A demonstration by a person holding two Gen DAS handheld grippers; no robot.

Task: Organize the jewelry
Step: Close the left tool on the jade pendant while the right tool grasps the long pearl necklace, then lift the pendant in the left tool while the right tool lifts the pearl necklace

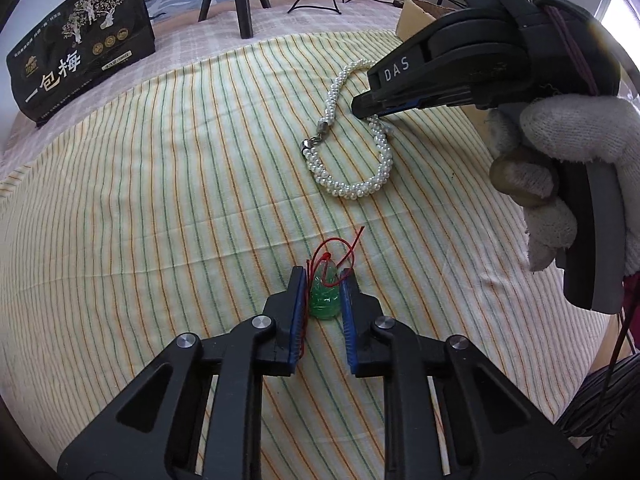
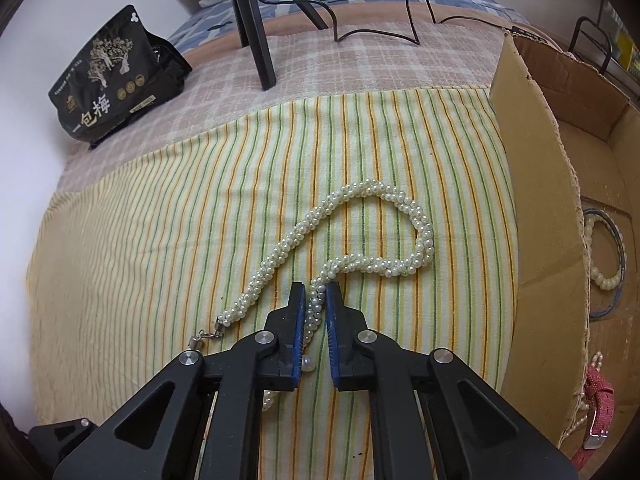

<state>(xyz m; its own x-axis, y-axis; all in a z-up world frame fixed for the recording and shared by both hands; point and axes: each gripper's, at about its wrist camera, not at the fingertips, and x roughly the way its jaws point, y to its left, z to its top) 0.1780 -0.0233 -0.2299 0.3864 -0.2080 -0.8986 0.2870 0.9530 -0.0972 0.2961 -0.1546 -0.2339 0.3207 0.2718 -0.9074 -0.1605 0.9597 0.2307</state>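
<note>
Pearls first: the pearl necklace (image 2: 362, 236) lies in a loose loop on the striped cloth (image 2: 160, 240), clasp end toward the cloth's left side in the right wrist view, one strand running back between the fingers of the right gripper (image 2: 316, 292). Its blue pads are drawn in narrow and press on that strand. From the left wrist view the same gripper (image 1: 370, 114) comes down at the necklace (image 1: 356, 160) from the right, carried by a hand in a white knit glove (image 1: 568, 152).

Nearer the person, the green pendant (image 1: 325, 296) on its red cord (image 1: 344, 252) sits on the cloth between the pads of the left gripper (image 1: 324, 280), which are pulled in close and pinch it at both sides.

Around both pieces the cloth is bare, with free room to the left and toward the far edge, where it gives way to a checked blanket (image 2: 360, 60). A tripod leg (image 2: 256, 36), a black cable (image 2: 380, 28) and a black snack pouch (image 2: 108, 80) stand back there, well apart from the jewelry.

Along the cloth's right edge rises the wall of a cardboard box (image 2: 532, 184). Inside it lie a pearl bracelet (image 2: 600, 268), a blue bangle (image 2: 618, 264) and a red strap (image 2: 598, 408) with a buckle.
</note>
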